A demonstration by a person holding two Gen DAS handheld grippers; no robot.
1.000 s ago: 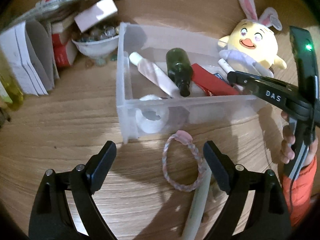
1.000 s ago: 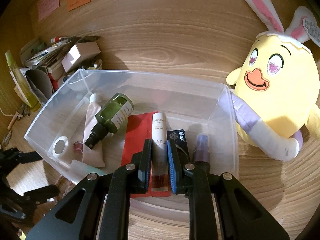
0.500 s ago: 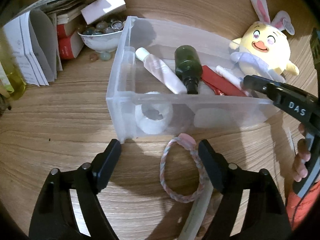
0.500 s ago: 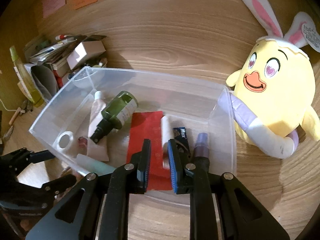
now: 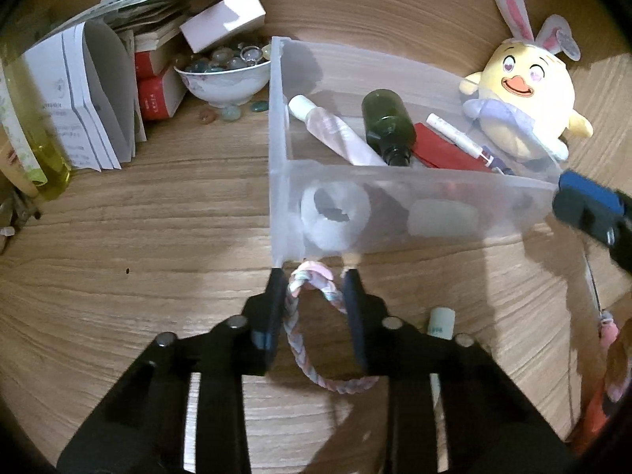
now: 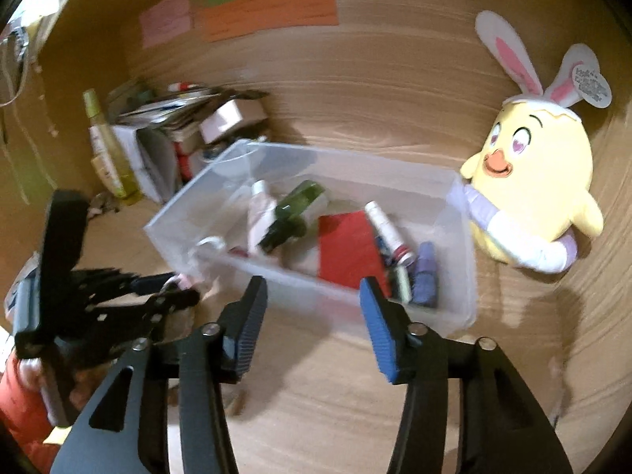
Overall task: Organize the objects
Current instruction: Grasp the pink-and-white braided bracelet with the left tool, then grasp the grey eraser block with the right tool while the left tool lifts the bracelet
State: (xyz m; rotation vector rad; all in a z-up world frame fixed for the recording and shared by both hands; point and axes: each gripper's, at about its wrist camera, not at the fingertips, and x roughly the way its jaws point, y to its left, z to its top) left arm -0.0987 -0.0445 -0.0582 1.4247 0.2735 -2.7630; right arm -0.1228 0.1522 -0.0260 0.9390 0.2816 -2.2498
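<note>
A clear plastic bin [image 5: 395,193] [image 6: 454,300] on the wooden table holds a green bottle [image 5: 385,124], a pink tube [image 5: 335,134], a red card [image 5: 438,150], a white tube [image 5: 454,136] [image 6: 387,233] and a tape roll [image 5: 335,217]. My left gripper [image 5: 314,282] [image 6: 173,286] is shut on a pink braided bracelet [image 5: 304,339] just in front of the bin. My right gripper [image 6: 312,292] is open and empty, held above the bin's near wall; one of its blue fingertips [image 5: 584,197] shows in the left wrist view.
A yellow bunny-eared plush [image 5: 521,98] [image 6: 533,189] sits right of the bin. A bowl of glass stones [image 5: 225,75], books and papers [image 5: 91,98] and a yellow bottle [image 6: 106,154] crowd the left. A pale green tube [image 5: 438,324] lies by my left gripper.
My right gripper let go of the white tube in the bin, opened and drew back. My left gripper closed on the bracelet.
</note>
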